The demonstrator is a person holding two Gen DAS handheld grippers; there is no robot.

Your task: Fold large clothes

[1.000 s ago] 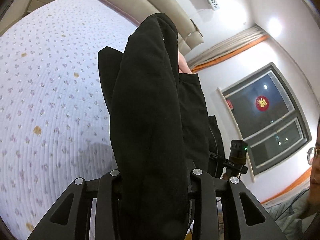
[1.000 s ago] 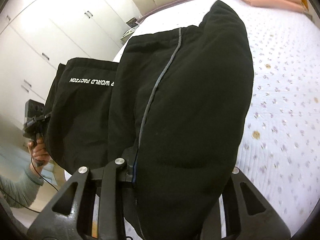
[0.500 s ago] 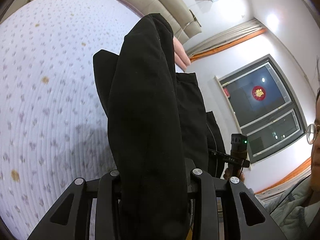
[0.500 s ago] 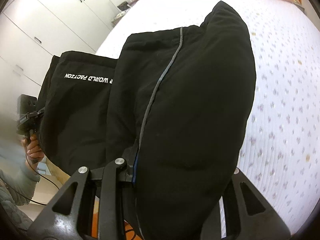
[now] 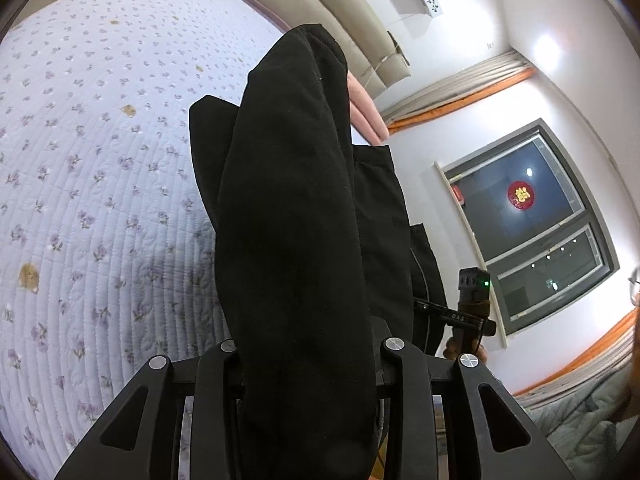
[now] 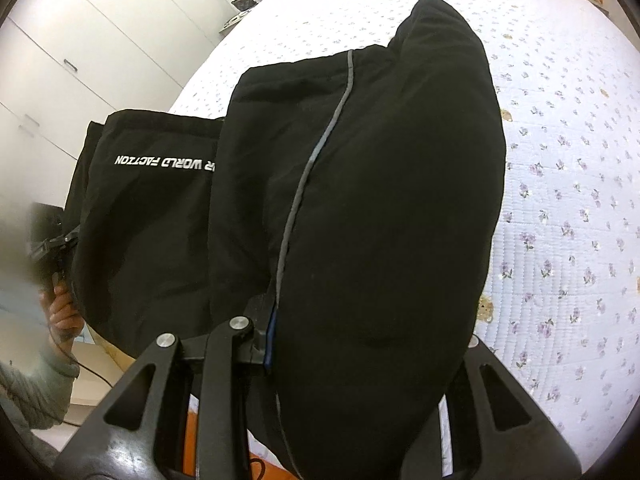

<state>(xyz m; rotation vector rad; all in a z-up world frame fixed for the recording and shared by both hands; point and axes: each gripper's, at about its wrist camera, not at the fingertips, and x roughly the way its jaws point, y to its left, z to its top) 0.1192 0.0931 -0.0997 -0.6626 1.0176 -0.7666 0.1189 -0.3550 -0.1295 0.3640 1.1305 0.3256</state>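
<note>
A large black garment [image 5: 292,216] hangs in the air above the bed, held by both grippers. My left gripper [image 5: 308,364] is shut on one thick bunched end of it. My right gripper [image 6: 352,344] is shut on the other end [image 6: 380,208], which has a grey piping line and white lettering on a hanging panel [image 6: 160,162]. The cloth covers the fingertips in both views. The right gripper shows in the left wrist view [image 5: 472,312], and the left gripper shows in the right wrist view [image 6: 52,244].
A bed with a white quilt printed with small purple flowers [image 5: 92,168] [image 6: 568,200] lies below the garment. Pink pillows [image 5: 366,116] and a beige headboard [image 5: 320,12] are at its far end. White wardrobes [image 6: 80,52] and a dark window [image 5: 528,232] line the walls.
Both grippers have swung slightly with the garment still clamped; the bed slides across both views. The grip on the cloth is unchanged.
</note>
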